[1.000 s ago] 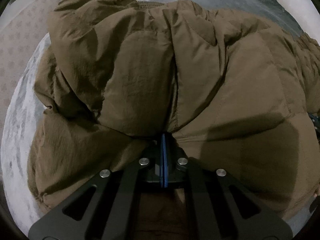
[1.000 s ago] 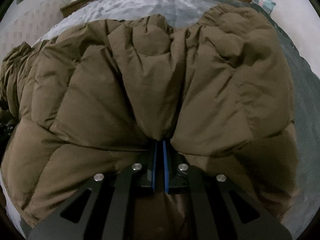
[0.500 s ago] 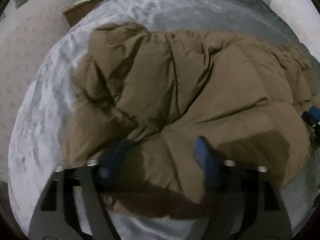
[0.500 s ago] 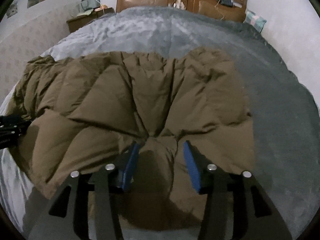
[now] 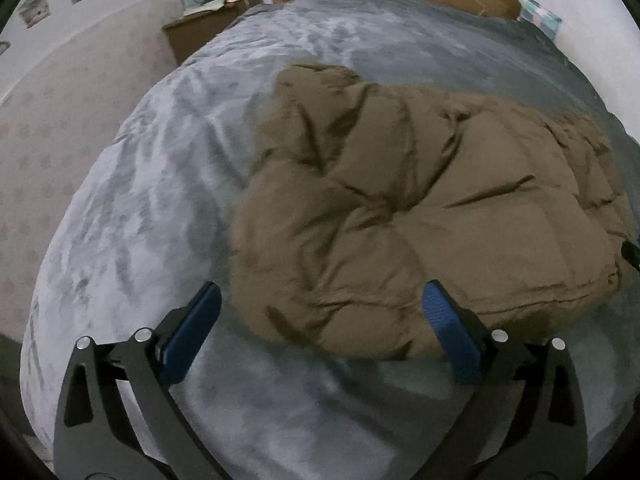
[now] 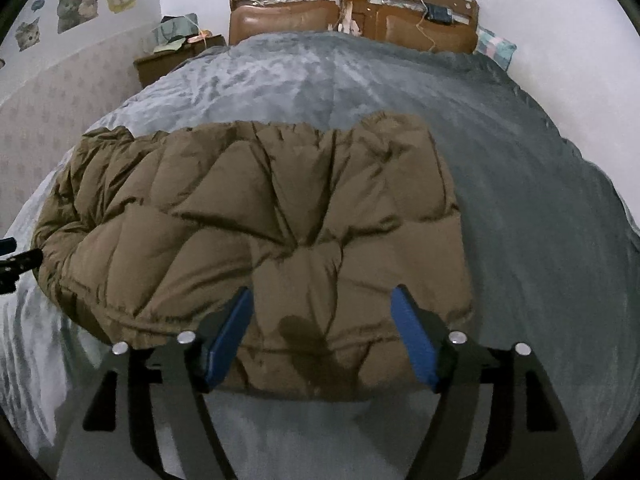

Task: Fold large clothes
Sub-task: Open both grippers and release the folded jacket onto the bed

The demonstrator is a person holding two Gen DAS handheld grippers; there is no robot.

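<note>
A brown puffer jacket [image 5: 420,216] lies folded in a puffy heap on the grey bed cover [image 5: 140,208]. It also shows in the right wrist view [image 6: 260,224], with its near hem toward me. My left gripper [image 5: 320,320] is open and empty, above the jacket's near left edge. My right gripper [image 6: 322,320] is open and empty, just above the jacket's near hem. The tip of the left gripper shows at the left edge of the right wrist view [image 6: 16,260].
The bed cover [image 6: 540,220] spreads wide on the right of the jacket. A wooden headboard [image 6: 352,12] stands at the far end. A bedside cabinet [image 6: 172,58] with clutter stands at the far left, by a wall with cat stickers [image 6: 72,6].
Both grippers were shut on the jacket's fabric a second ago. They have opened, let go and pulled back and up. The jacket has settled flat on the bed.
</note>
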